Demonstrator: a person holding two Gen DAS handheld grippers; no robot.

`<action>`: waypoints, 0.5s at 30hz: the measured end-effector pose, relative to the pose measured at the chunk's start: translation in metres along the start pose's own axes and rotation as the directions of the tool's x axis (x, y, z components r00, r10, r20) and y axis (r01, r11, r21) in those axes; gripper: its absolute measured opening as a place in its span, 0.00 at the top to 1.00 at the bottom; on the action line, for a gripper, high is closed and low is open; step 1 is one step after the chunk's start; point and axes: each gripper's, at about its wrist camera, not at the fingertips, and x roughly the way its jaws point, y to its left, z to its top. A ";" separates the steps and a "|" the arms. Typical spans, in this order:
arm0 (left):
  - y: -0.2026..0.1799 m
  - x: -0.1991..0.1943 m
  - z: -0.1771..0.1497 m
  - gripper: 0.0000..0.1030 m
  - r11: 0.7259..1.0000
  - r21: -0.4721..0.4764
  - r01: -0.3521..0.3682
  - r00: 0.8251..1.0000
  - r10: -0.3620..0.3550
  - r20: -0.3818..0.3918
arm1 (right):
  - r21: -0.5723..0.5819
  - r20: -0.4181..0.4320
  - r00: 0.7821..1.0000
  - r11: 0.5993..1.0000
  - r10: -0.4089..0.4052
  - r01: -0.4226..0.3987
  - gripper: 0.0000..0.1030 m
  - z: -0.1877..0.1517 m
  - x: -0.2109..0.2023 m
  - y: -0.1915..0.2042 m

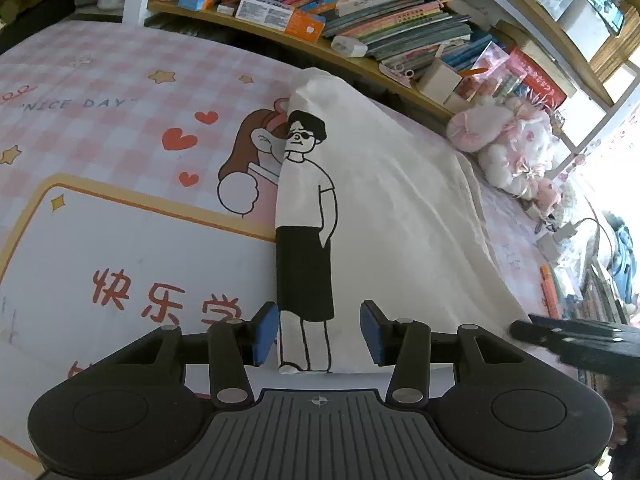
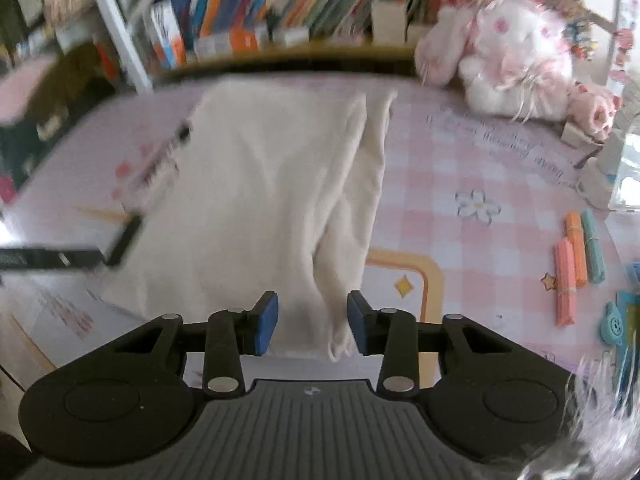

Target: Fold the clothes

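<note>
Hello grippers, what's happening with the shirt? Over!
Left gripper and right gripper: jaws open, holding nothing. White shirt partly folded on the pink mat. Nothing blocking.

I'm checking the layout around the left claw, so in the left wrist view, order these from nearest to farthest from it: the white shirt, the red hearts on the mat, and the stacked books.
1. White shirt: its near hem lies between the left claw's pads.
2. Red hearts: on the mat, upper left.
3. Stacked books: on the shelf at the back.

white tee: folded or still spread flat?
Partly folded. The white T-shirt has its left side turned over along the printed figure, and its right edge is bunched in a ridge.
</note>
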 end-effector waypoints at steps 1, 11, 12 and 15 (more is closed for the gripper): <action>0.000 0.000 0.000 0.57 1.000 0.000 -0.003 1.000 0.003 -0.001 | -0.017 -0.011 1.000 1.000 0.001 -0.001 0.94 0.001 0.003 0.002; 0.008 -0.006 0.004 0.57 1.000 -0.013 -0.018 1.000 0.019 0.012 | 0.060 -0.046 0.999 0.998 0.018 -0.015 0.93 -0.003 0.009 -0.011; 0.008 -0.006 0.004 0.57 1.000 -0.009 -0.016 1.000 0.016 0.009 | 0.087 -0.044 0.999 0.996 0.030 -0.026 0.92 -0.006 0.010 -0.015; 0.008 -0.005 0.005 0.57 1.000 0.004 -0.007 1.000 0.007 0.000 | 0.131 0.000 1.000 0.991 0.030 -0.030 0.76 -0.007 0.000 -0.018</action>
